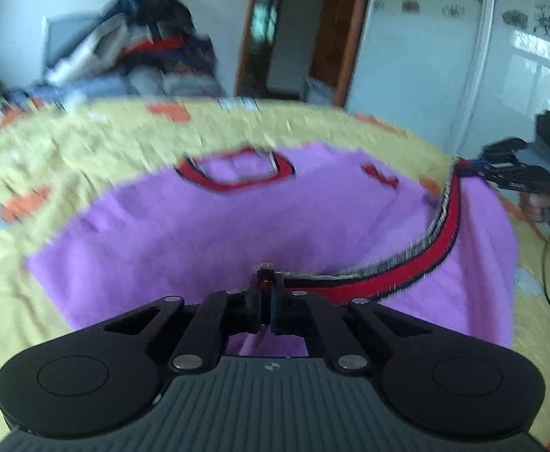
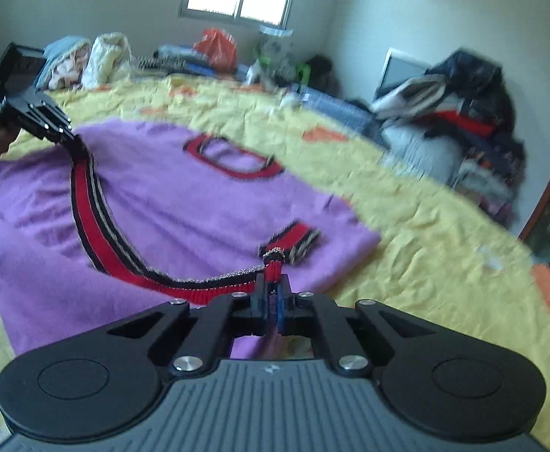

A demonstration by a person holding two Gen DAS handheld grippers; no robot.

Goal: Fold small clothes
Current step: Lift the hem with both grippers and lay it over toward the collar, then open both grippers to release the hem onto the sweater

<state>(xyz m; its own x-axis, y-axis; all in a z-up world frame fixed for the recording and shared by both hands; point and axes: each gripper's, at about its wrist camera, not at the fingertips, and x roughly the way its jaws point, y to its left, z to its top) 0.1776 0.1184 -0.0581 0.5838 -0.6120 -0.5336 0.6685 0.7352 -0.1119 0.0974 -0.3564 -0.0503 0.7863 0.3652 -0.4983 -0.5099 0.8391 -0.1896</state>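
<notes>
Left wrist view, left tool (image 1: 266, 277) and right tool (image 2: 272, 268) pinching purple sweater (image 1: 169, 233) hem

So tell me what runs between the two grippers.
The sweater's red striped hem band, sagging from left gripper to right gripper, above the purple sweater; right wrist view.

You have the sweater (image 1: 184, 233) spread on the bed (image 1: 49, 173), its neck opening (image 1: 237, 173) at the far end from you. Its hem band (image 1: 418, 252) is lifted off the bed and strung between your two tools: the left tool (image 1: 268, 282) pinches one end, the right tool (image 2: 273, 282) the other. One cuff (image 2: 293, 243) lies on the sweater just beyond the right tool. Behind the bed, a heap of clothes (image 1: 154, 49) sits left of the doorway (image 1: 271, 30).
</notes>
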